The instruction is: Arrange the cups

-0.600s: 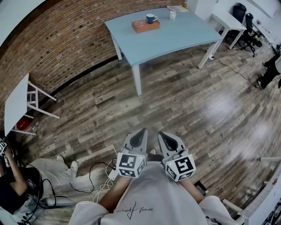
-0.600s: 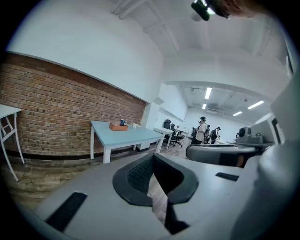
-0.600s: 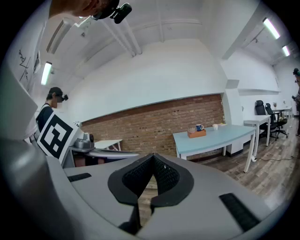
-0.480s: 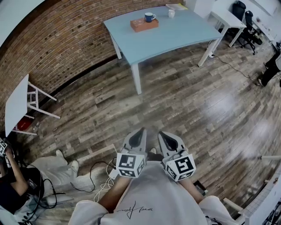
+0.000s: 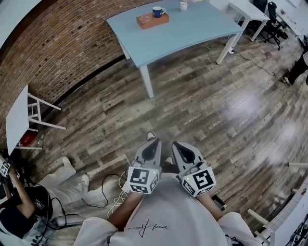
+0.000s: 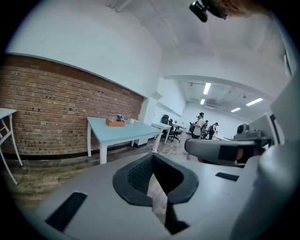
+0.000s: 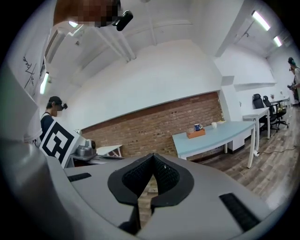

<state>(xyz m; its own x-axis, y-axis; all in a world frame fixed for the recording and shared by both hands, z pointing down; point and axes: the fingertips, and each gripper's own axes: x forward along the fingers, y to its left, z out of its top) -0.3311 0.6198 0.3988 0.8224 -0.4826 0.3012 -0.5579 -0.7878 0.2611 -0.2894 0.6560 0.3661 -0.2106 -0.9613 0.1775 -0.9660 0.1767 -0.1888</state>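
Note:
Far across the room stands a light blue table [image 5: 192,29]. A brown box [image 5: 152,20] on it carries a blue cup [image 5: 157,11], and a white cup [image 5: 183,6] stands beside the box on the tabletop. My left gripper [image 5: 153,145] and right gripper [image 5: 181,148] are held side by side close to my body, well short of the table, both shut with nothing between the jaws. The left gripper [image 6: 153,158] faces the blue cup [image 6: 120,117] and white cup [image 6: 131,121]. The right gripper [image 7: 153,160] looks past its jaws at the blue cup [image 7: 198,127] and white cup [image 7: 213,125].
Wooden floor [image 5: 207,110] lies between me and the table, along a brick wall [image 5: 57,53]. A small white table [image 5: 19,115] stands at the left, a seated person [image 5: 29,211] and floor cables [image 5: 113,194] at lower left. White desk [image 5: 248,9] and office chairs [image 5: 274,21] are at top right.
The table with the cups has slid up and a little left in the head view. Both grippers keep their place in front of my body, still shut.

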